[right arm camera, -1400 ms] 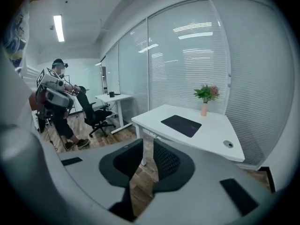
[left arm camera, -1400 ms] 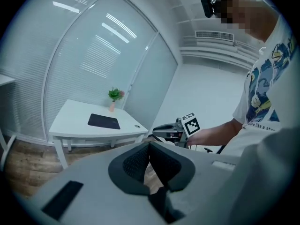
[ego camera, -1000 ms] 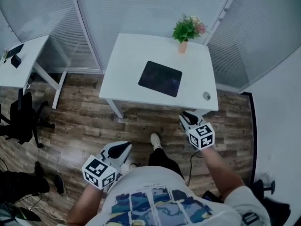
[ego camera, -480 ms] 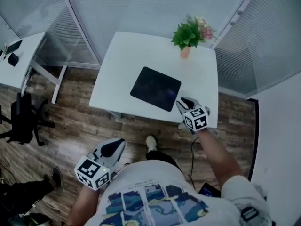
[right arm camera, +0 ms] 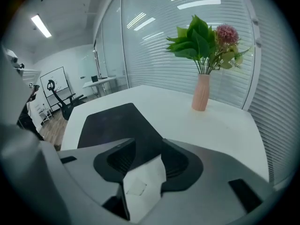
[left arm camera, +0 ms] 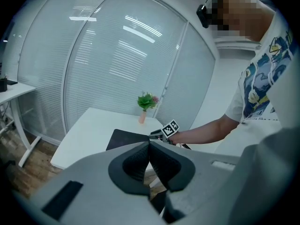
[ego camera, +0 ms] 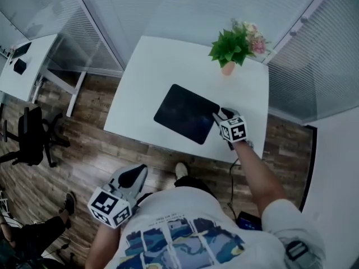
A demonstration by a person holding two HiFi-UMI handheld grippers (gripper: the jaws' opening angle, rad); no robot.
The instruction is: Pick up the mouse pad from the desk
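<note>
The black mouse pad [ego camera: 187, 113] lies flat in the middle of the white desk [ego camera: 140, 88]. My right gripper [ego camera: 224, 116] hovers low over the desk at the pad's right edge and points at it. Its jaws are opening, and between them only bare desk and the pad's near corner [right arm camera: 112, 123] show; the right gripper [right arm camera: 144, 158] holds nothing. My left gripper [ego camera: 136, 176] hangs off the desk, above the floor beside the person's body. In the left gripper view the left gripper [left arm camera: 150, 146] has its tips touching, with the pad [left arm camera: 126, 137] far ahead.
A green plant in a pink vase [ego camera: 234, 45] stands at the desk's back right corner, behind the right gripper. Glass walls with blinds enclose the desk. A second desk [ego camera: 25, 66] and a black office chair [ego camera: 31, 136] stand on the wooden floor at left.
The right gripper has travelled from in front of the desk forward over it to the pad's right edge. The left gripper has stayed low near the person's body.
</note>
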